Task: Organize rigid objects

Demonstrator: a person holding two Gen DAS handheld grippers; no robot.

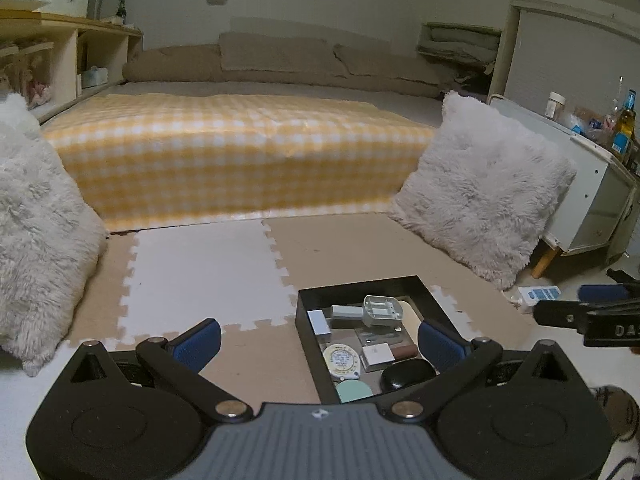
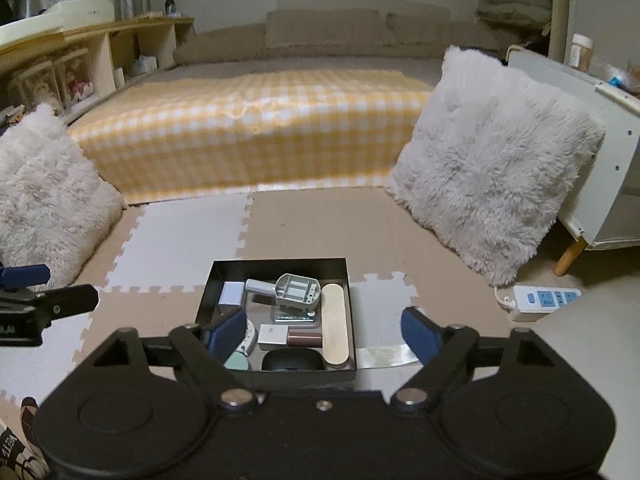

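Hovering above the foam puzzle mat (image 2: 312,220), the right gripper (image 2: 324,330) has its blue pads spread wide with nothing between them; the black tray (image 2: 280,264) sits below, at its 11 o'clock. The left gripper (image 1: 320,340) is spread just as wide and empty, with the tray at its 1 o'clock.

Bare mat stretches from the tray toward the yellow checked bed cover (image 2: 248,128) at 12 o'clock. A fluffy white cushion (image 2: 492,160) hems in the 2 o'clock side and a second cushion (image 2: 48,184) the 9 o'clock side.

Inside the tray lie a grey plastic part with a handle (image 2: 296,290), a white box (image 2: 232,294), a pale oblong case (image 2: 334,328), a brown cylinder (image 2: 305,338), a black oval case (image 2: 292,360), a mint disc (image 2: 238,360) and a square white box (image 2: 272,336).

Only the right view shows the whole white power strip (image 2: 540,300) at 3 o'clock and a strip of clear tape (image 2: 384,356) just beside the tray's right wall. Only the left view shows the round tape measure (image 1: 341,358) fully, plus bottles (image 1: 626,120) on the white cabinet (image 1: 592,184).

Print on the tape measure is too small to read; the right gripper's arm in the left view shows the letters "DA".
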